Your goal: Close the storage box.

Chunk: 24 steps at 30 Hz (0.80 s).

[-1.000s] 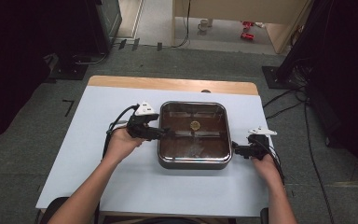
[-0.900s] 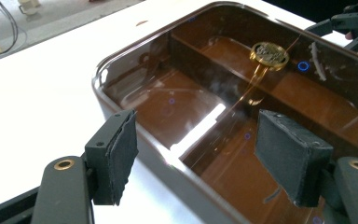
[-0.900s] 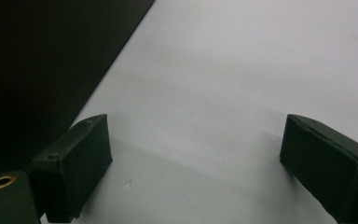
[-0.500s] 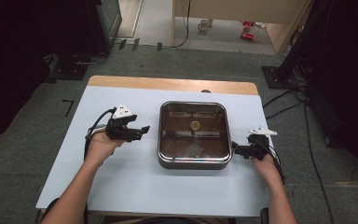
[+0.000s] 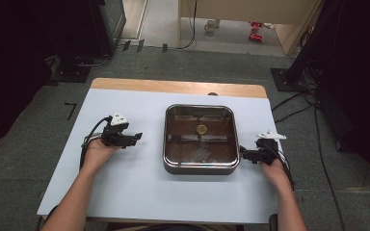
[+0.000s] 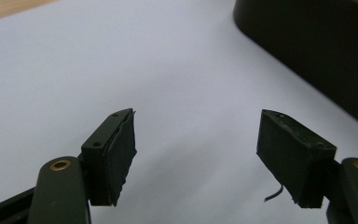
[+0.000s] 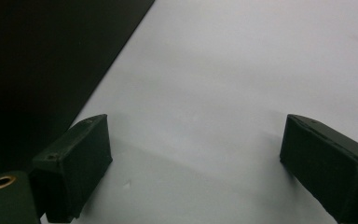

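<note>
Left tool [image 5: 136, 139] rests released on the tabletop [image 5: 139, 187], well apart from the square, shiny metal pan [image 5: 200, 166]; right tool [image 5: 242, 153], also released, sits just beside it.

Grey carpet floor [image 5: 38, 159], dark surrounding equipment [image 5: 38, 29].

1. We see a square metal pan [image 5: 200, 139] with rounded corners and a shiny steel rim, sitting flat and upright near the middle of the pale table top.
2. We see brown liquid inside, with a small round pale piece [image 5: 202, 128] lying near its centre.
3. We see its dark outer wall [image 6: 317, 51] in the left gripper view.
</note>
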Motion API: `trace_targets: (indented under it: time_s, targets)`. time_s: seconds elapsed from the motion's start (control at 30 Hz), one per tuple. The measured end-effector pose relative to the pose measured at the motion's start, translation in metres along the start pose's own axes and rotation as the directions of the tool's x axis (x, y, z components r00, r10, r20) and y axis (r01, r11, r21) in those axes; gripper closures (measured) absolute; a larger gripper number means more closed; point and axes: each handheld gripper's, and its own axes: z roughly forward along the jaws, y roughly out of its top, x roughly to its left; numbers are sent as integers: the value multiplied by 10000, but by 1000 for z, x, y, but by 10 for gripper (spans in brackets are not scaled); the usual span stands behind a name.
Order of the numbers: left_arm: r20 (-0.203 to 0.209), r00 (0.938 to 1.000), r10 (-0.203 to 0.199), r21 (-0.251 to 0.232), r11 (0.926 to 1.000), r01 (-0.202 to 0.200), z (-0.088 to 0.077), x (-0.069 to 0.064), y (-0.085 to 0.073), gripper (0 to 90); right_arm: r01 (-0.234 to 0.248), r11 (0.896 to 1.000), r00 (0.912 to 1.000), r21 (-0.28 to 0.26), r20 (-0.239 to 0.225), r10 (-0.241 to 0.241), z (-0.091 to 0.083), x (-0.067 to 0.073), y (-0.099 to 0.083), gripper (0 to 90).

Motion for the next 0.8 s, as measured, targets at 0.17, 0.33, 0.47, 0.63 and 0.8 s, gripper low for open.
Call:
trace_targets:
  time_s: [0.17, 0.33, 0.47, 0.63, 0.8]
  targets:
    - [-119, 9997, -197, 344, 9992, 201, 12, 10, -7, 283, 8, 10000, 10000, -4, -1, -8, 0, 0, 0, 82]
    - [-107, 9995, -301, 44, 9995, 302, 15, 15, -10, 282, 8, 10000, 10000, -2, -6, -8, 0, 0, 0, 82]
    - [-117, 9997, -202, 83, 9998, 203, 16, 13, -10, 261, 7, 10000, 10000, -3, 0, -7, 0, 0, 0, 82]
    - [-160, 9998, -141, 94, 9999, 142, 16, 13, -10, 259, 5, 10000, 10000, -1, -2, -5, 0, 0, 0, 81]
    - [-196, 9997, -130, 88, 9999, 131, 16, 12, -10, 259, 6, 10000, 10000, 1, -4, -6, 0, 0, 0, 81]
